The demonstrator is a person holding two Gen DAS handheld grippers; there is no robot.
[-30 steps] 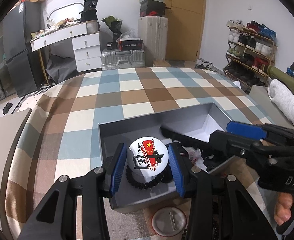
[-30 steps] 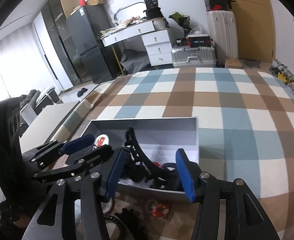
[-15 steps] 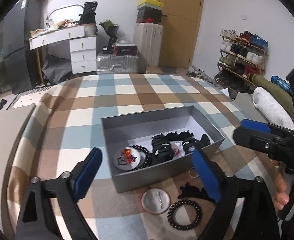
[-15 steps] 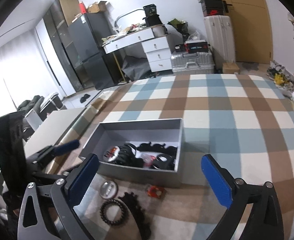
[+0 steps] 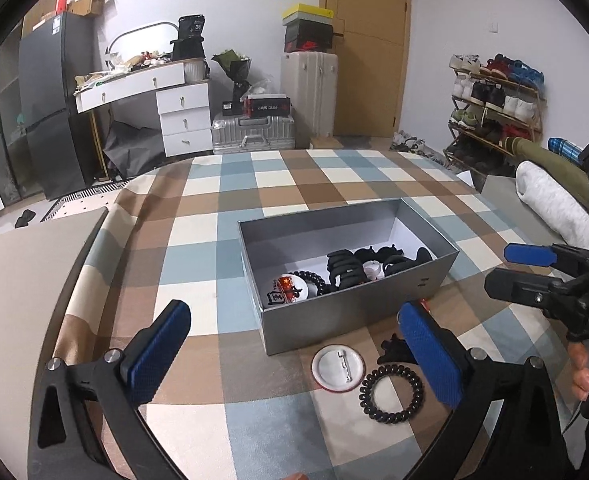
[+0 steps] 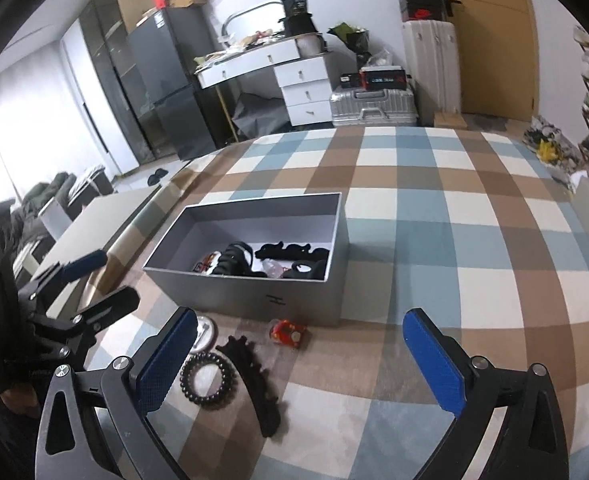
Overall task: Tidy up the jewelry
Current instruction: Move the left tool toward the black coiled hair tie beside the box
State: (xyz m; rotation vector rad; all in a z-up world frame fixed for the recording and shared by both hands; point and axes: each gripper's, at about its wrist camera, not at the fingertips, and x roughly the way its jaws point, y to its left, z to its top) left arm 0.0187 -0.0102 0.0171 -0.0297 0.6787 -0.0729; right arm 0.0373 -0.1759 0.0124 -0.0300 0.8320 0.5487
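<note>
**Both tongs wide apart, box half filled, four pieces left outside**

And here we are between pickups! The left tongs [image 5: 294, 344] stand fully spread with nothing between the blue pads; their jaws have just been opening. Same story for the right tongs [image 6: 300, 356]: spread wide, empty, just opened. Both hover short of the grey box [image 5: 358, 304], which sits on the checked cloth [image 5: 198, 240] covering the counter.

Inside the box: a round badge [image 5: 286, 290] with a red flag print at the left end, a dark bead bracelet [image 5: 314, 280] against it, and a heap of black hair clips [image 5: 358, 264] toward the right end.

Now the leftovers, all just outside the near wall of the box. From the left wrist view, a white pin badge lying face down [image 5: 336, 368] at six o'clock of the box, a black coil hair tie [image 5: 390, 394] at five o'clock, and a black toothed comb-like piece [image 6: 254, 380], its shape hard to read under the finger. From the right wrist view, a small red trinket [image 6: 288, 332] lies close to the box wall.

My read: the drop-off is done and the next pickup is due. That calls for lowering one pair of tongs over a loose piece, closing on it, and carrying it over the box rim.
</note>
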